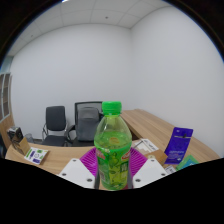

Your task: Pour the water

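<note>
Green bottle's (112,148) base hidden below the claw (113,172), pink pads mostly covered by it, print on the purple box (180,146) too small to read, whether fingers press the bottle unclear

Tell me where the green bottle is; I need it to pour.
The green bottle stands upright between the tool's fingers, pads against both sides, above the wooden table.
</note>
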